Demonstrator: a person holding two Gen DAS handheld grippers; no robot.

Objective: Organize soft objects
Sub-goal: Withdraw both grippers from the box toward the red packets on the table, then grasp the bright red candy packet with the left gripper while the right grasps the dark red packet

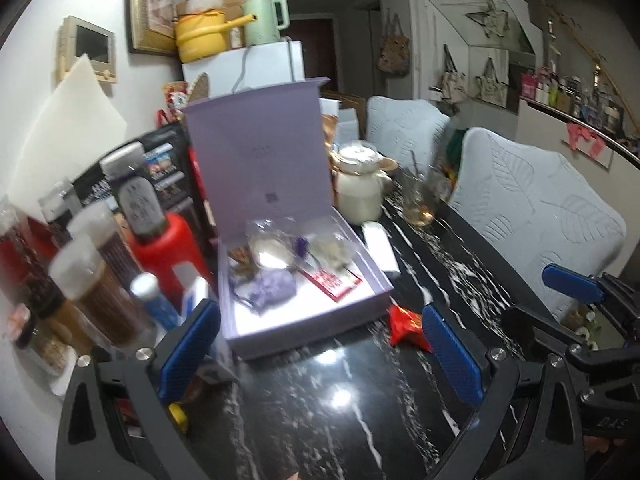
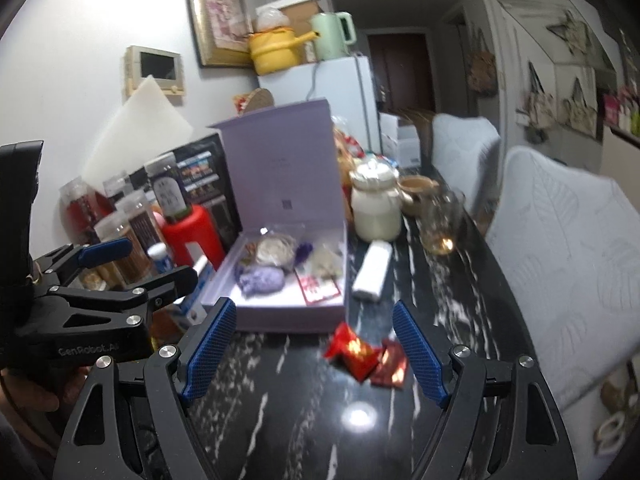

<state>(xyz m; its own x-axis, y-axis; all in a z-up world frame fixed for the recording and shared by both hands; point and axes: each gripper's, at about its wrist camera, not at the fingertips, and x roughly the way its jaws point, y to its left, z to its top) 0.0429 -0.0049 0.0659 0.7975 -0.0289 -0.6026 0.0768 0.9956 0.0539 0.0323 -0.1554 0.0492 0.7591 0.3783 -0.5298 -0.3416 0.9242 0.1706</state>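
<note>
An open lilac box (image 1: 376, 300) (image 2: 280, 316) with its lid upright stands on the black marble table (image 1: 320, 400) (image 2: 300, 420). Inside lie a purple soft pouch (image 1: 274, 288) (image 2: 262, 280), a clear bag with a whitish item (image 1: 272, 250) (image 2: 276, 250), a beige pouch (image 1: 332, 252) (image 2: 328, 262) and a red card (image 1: 330, 282) (image 2: 318, 288). A red shiny pouch (image 1: 406, 326) (image 2: 360, 354) lies on the table in front of the box. My left gripper (image 1: 320, 356) is open and empty before the box. My right gripper (image 2: 312, 348) is open and empty, the red pouch between its fingers' line.
Jars and a red bottle (image 1: 164, 256) (image 2: 192, 236) crowd the left of the box. A white jar (image 1: 360, 188) (image 2: 376, 208), a glass (image 1: 422, 200) (image 2: 440, 220) and a white tube (image 1: 380, 246) (image 2: 372, 272) stand right of it. Grey chairs (image 1: 540, 220) (image 2: 560, 260) line the table's right side.
</note>
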